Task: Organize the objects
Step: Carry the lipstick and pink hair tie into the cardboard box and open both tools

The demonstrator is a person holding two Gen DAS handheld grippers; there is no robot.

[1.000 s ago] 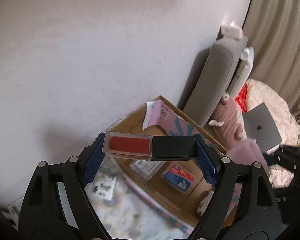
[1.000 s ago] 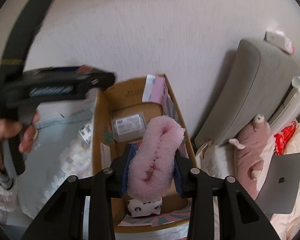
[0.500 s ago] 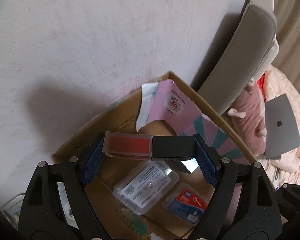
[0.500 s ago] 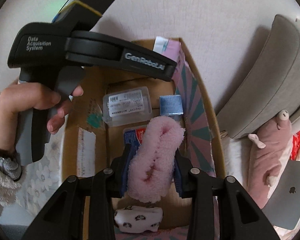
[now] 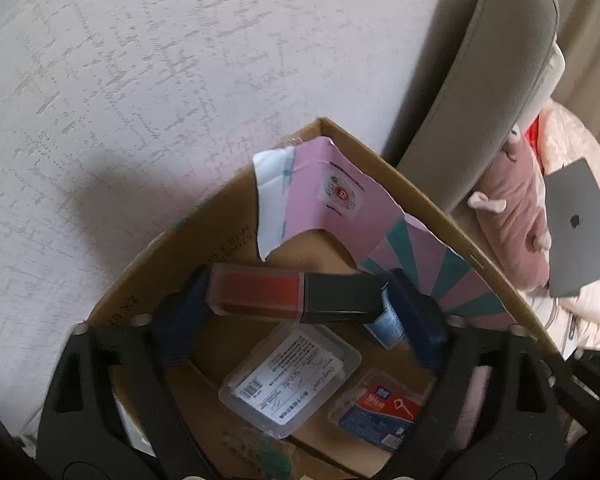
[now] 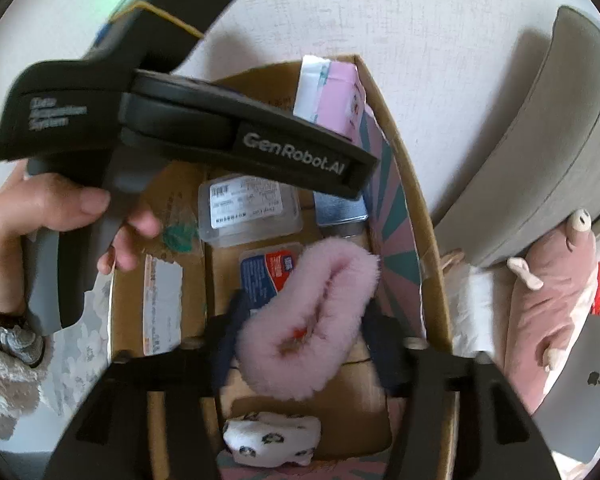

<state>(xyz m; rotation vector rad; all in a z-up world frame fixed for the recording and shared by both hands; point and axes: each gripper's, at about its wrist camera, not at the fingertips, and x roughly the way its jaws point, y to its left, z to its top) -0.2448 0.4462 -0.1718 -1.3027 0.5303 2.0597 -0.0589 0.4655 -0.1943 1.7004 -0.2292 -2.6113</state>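
Both tongs hang over the box (image 5: 428, 200). The left gripper (image 5: 300, 300) pinches a lipstick (image 5: 296, 294); the right gripper (image 6: 304, 340) squeezes a fluffy pink thing (image 6: 312, 316). The 2 tongs sit close, so they might bump.

"GenRobot.AI", seemingly "Data Acquisition System", left gripper (image 6: 356, 176)

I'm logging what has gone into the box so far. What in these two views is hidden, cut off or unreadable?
- Left wrist view: the lip gloss tube, held in the left hand-held gripper, covers most of the blue packet.
- Right wrist view: the pink fluffy item, held in the right hand-held gripper, hides part of the floss pick box.
- Both views: the clear case label print is too small to read.
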